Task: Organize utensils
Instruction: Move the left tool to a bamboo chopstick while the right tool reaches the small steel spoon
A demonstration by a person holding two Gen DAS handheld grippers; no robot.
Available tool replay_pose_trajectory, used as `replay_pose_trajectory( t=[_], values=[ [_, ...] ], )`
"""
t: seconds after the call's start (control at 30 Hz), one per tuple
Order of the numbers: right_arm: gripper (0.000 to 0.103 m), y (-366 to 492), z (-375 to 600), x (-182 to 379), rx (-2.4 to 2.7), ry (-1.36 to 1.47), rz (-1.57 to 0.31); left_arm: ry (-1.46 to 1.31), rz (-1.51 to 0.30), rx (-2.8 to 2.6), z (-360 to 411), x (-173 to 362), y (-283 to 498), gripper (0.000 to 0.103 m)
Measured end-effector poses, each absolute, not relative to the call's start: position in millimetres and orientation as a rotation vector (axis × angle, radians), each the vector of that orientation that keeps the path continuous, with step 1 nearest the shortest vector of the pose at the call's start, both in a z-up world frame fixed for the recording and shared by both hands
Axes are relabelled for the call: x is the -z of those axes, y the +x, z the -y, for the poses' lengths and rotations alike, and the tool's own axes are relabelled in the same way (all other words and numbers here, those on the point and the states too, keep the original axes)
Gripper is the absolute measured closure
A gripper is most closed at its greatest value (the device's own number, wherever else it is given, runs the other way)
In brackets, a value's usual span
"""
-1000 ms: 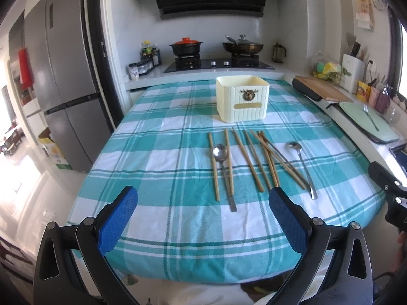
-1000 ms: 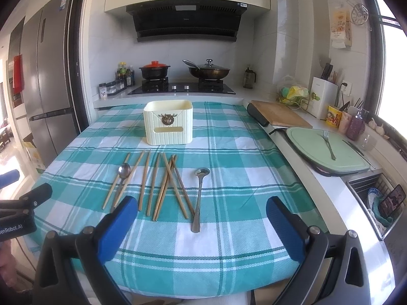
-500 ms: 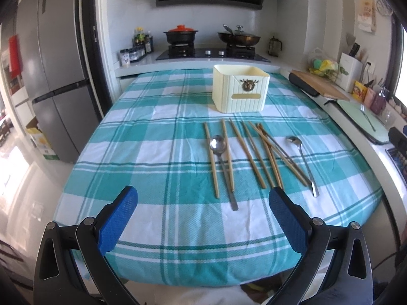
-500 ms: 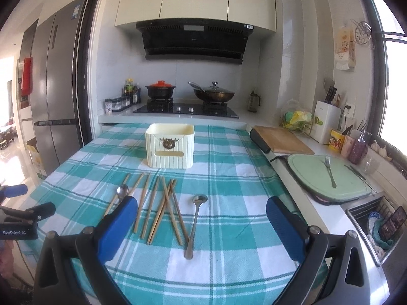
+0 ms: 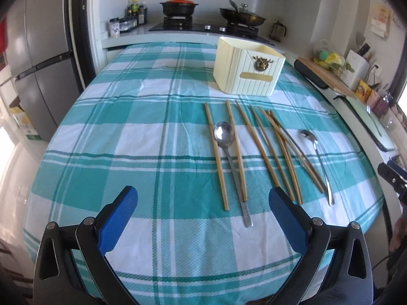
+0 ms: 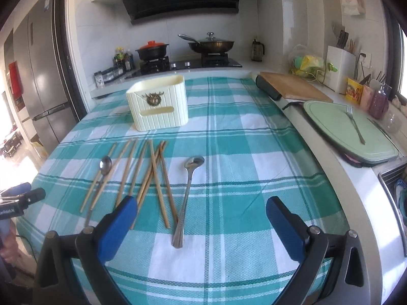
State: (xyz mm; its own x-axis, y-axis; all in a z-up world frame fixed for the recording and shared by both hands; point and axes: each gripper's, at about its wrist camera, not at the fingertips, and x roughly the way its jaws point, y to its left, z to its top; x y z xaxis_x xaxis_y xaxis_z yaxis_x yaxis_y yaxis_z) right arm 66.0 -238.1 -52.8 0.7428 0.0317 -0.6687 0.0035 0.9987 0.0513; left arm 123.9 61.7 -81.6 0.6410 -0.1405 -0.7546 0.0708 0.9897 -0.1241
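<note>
A: So, which step is this?

B: The approach, I'd judge. Left gripper (image 5: 203,218) and right gripper (image 6: 201,218) hover spread and empty; bamboo chopsticks (image 5: 264,150) and two steel spoons (image 6: 189,198) lie on the checked tablecloth (image 5: 127,139), nothing lifted.

A: Next?

B: Pinch one handle, carry it to the cream utensil holder (image 6: 157,108).

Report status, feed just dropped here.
Left gripper and right gripper open, empty. Chopsticks, two spoons on cloth; holder behind. Nothing blocking.
</note>
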Motion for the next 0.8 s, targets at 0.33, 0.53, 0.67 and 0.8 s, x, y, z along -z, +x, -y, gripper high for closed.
replay_pose_trajectory(
  t=[0.33, 0.53, 0.67, 0.8],
  values=[
    [0.000, 102.8, 244.6, 79.4, -0.019, 0.113, -0.822, -0.053, -0.935, 0.117, -63.0, 115.8, 179.6, 0.001],
    [0.010, 125.0, 243.7, 86.5, -0.059, 0.122, -0.839, -0.180, -0.964, 0.124, -81.9, 117.9, 225.5, 0.002],
    [0.024, 152.1, 241.5, 99.0, -0.111, 0.133, -0.890, -0.162, -0.980, 0.124, -76.6, 119.5, 262.7, 0.009],
    [0.031, 187.8, 239.9, 118.2, -0.145, 0.143, -0.969, -0.104, -1.025, 0.115, -68.8, 129.7, 298.2, 0.016]
  ],
)
